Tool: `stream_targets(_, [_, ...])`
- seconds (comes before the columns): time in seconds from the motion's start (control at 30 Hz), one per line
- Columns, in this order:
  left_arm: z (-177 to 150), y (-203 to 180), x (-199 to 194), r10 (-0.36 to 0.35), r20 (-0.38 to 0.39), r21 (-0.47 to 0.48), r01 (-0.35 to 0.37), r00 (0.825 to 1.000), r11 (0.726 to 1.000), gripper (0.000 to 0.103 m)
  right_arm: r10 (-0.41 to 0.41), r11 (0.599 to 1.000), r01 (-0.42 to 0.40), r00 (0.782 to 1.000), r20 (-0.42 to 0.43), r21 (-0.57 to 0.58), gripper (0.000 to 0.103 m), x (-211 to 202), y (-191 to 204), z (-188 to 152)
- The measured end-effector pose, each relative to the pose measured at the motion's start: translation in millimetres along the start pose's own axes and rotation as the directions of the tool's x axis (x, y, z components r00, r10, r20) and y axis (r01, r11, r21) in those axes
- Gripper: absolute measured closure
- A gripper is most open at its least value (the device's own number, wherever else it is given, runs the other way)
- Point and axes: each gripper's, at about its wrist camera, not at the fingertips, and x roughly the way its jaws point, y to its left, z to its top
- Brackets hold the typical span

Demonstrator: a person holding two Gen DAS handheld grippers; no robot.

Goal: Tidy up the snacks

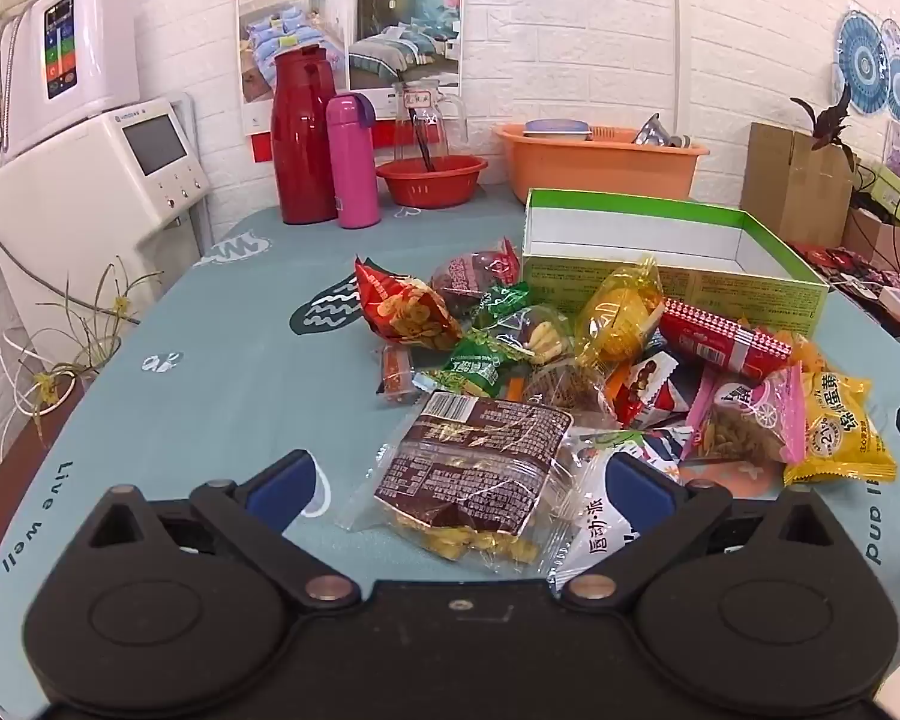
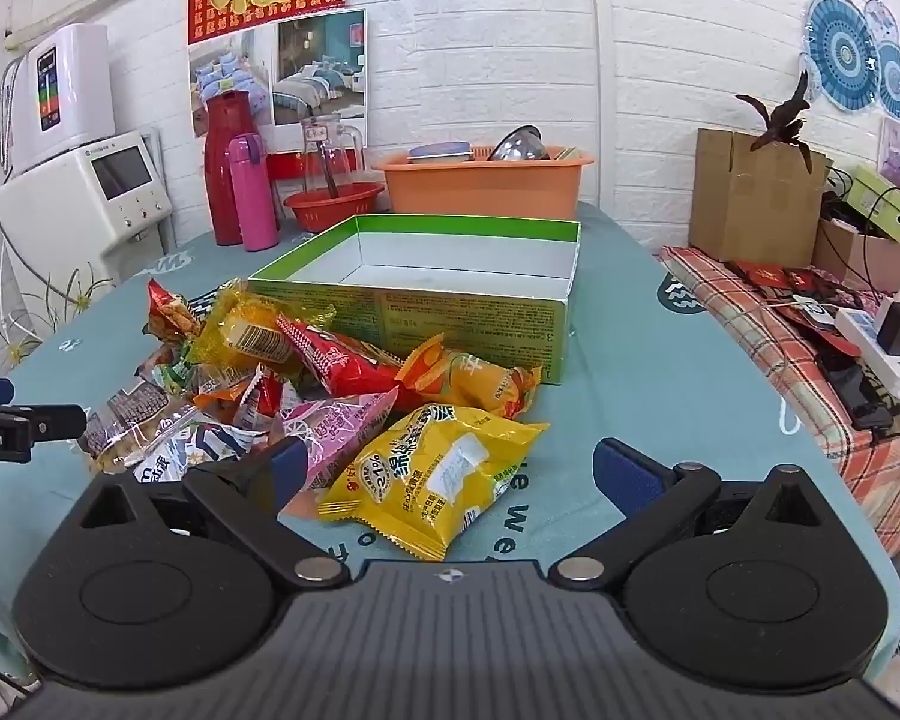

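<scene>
Both wide open, left hand-held gripper and right hand-held gripper hold nothing

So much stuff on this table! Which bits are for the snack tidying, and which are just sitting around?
For the job:
- pile of snack packets
- green box, open and empty
- left gripper and right gripper, both open

Just lying about:
- red thermos
- pink bottle
- red bowl
- orange basin
- cardboard box

The left black plastic gripper has two round flat discs at its base, bent black arms, shiny metal pins and blue pads on its fingers. The right black gripper looks the same, with blue pads and a ridged grey middle part.
</scene>
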Motion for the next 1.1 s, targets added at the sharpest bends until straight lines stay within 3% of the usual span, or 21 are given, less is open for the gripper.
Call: stream_targets(1.1, [4, -12, 31, -0.008, -0.064, 0.001, 0.008, 0.998, 1.0, 0.0, 0.033, 0.998, -0.029, 0.996, -0.083, 0.046, 0.0, 29, -5, -6])
